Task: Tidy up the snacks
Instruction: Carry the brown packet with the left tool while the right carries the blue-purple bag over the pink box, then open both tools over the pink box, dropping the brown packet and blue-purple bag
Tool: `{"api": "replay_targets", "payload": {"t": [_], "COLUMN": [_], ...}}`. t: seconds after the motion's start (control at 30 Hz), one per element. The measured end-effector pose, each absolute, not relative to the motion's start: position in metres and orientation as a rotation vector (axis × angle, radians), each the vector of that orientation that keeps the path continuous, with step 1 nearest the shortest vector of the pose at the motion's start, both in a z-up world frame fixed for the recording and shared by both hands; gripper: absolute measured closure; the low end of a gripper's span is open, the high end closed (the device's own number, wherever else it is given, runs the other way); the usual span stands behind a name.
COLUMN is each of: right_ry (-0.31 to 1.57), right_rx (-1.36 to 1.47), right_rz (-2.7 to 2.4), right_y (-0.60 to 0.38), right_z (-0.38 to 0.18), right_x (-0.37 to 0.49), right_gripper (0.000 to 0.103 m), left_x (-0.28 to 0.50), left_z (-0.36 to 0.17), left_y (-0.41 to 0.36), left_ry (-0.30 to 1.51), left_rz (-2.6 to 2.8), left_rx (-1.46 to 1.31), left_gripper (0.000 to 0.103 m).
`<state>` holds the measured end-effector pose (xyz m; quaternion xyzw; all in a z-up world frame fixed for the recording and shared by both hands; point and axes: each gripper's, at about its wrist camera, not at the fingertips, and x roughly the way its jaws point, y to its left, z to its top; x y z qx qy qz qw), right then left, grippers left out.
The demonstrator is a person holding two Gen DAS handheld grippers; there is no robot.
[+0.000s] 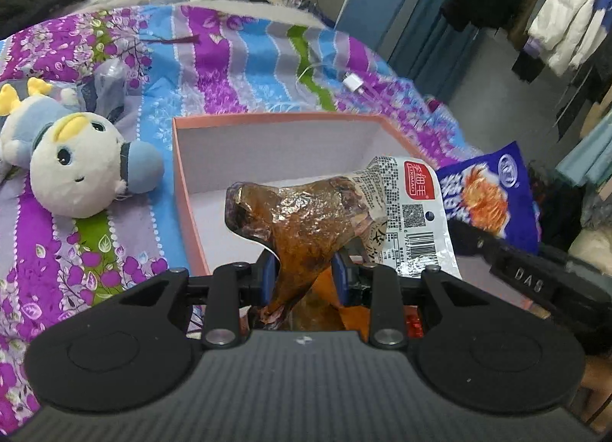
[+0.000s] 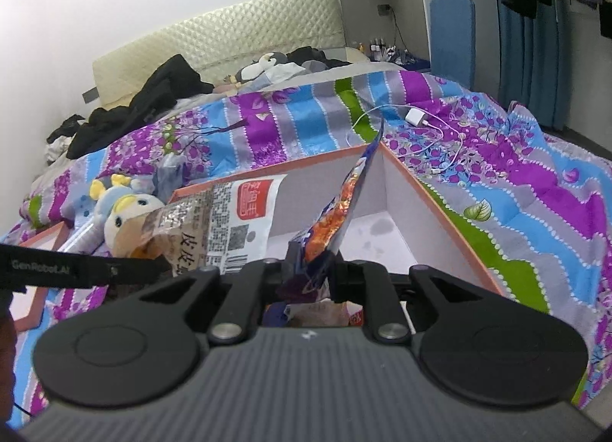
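My left gripper (image 1: 305, 275) is shut on a clear snack packet of brown meat (image 1: 302, 212) with a white and red label, held over the near edge of an open pink box (image 1: 183, 182) with a white inside. The packet also shows in the right wrist view (image 2: 222, 220). My right gripper (image 2: 311, 270) is shut on a blue snack bag (image 2: 344, 197) with an orange picture, held upright and edge-on over the same box (image 2: 451, 220). The blue bag shows at the right in the left wrist view (image 1: 485, 193).
The box lies on a bed with a purple, blue and green floral quilt (image 1: 229, 56). A plush toy (image 1: 76, 163) lies left of the box. A white charger and cable (image 2: 417, 117) lie beyond it. Clothes hang at the right (image 1: 566, 6). A second pink box (image 2: 34, 300) sits at the left.
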<state>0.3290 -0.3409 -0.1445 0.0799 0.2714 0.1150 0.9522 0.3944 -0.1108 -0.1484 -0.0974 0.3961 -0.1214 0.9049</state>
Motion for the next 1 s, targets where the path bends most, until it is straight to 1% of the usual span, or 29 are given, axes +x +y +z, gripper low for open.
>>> {"api": "replay_targets", "payload": {"t": [0.17,0.23,0.27,0.3,0.33,0.37,0.4,0.63,1.0], "right_ry": [0.575,0.583,0.590,0.595,0.597,0.593,0.586,0.567,0.461], "right_rx": [0.181,0.186,0.187,0.189,0.191,0.190,0.186,0.182,0.188], "right_rz": [0.221,0.202,0.199,0.198,0.195,0.187,0.183,0.161,0.168], "right_y": [-0.347,-0.349,-0.350,-0.351,-0.352,-0.353,-0.353,-0.358,-0.354], "right_z": [-0.156,-0.159,-0.160,-0.161,-0.161,-0.160,-0.160,-0.143,-0.074], "right_x": [0.348,0.351,0.352,0.352,0.352,0.350,0.348,0.328,0.271], "right_gripper": [0.084,0.081,0.077,0.066,0.050,0.042,0.034,0.034,0.034], "left_x": [0.409,0.411,0.412,0.412,0.411,0.409,0.406,0.381,0.305], "left_z": [-0.160,-0.163,-0.163,-0.162,-0.160,-0.157,-0.154,-0.125,-0.051], "left_y": [-0.112,-0.112,-0.112,-0.112,-0.112,-0.112,-0.112,-0.109,-0.095], "left_ry": [0.837,0.847,0.848,0.845,0.837,0.824,0.809,0.765,0.677], "left_rz": [-0.241,-0.230,-0.223,-0.219,-0.213,-0.211,-0.208,-0.203,-0.225], "left_rx": [-0.192,-0.194,-0.194,-0.194,-0.193,-0.188,-0.179,-0.178,-0.170], "left_gripper": [0.068,0.065,0.063,0.052,0.039,0.036,0.035,0.035,0.035]}}
